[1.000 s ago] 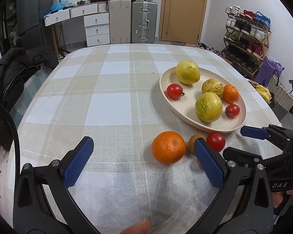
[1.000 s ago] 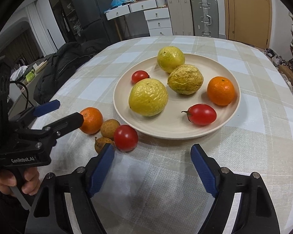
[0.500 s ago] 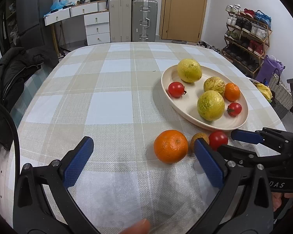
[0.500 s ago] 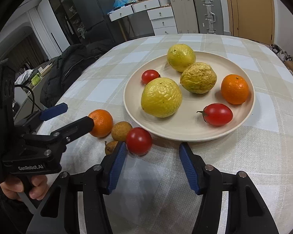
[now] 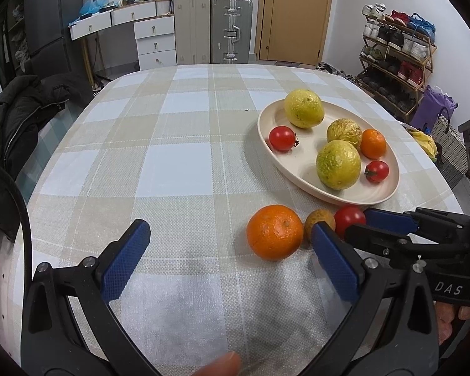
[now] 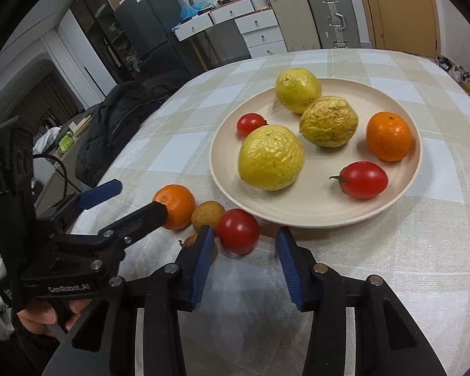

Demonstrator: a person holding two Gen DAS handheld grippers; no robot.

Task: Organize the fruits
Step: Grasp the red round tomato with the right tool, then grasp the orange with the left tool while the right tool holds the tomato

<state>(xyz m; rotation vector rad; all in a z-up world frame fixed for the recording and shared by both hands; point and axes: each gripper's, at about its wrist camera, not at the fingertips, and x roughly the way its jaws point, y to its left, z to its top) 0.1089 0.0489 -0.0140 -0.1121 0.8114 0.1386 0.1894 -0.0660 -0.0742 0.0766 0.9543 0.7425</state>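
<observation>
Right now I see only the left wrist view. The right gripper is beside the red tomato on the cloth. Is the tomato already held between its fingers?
Observer: No. In the right wrist view the right gripper is open. The loose tomato lies at its fingertips, nearer the left finger, and is not pinched.
Operator: Is some other thing close enough to disturb the grasp?
Observer: Yes. A second small brown fruit lies partly behind that left finger, nearer to the camera than the first brown fruit. Your view hides it.
</observation>
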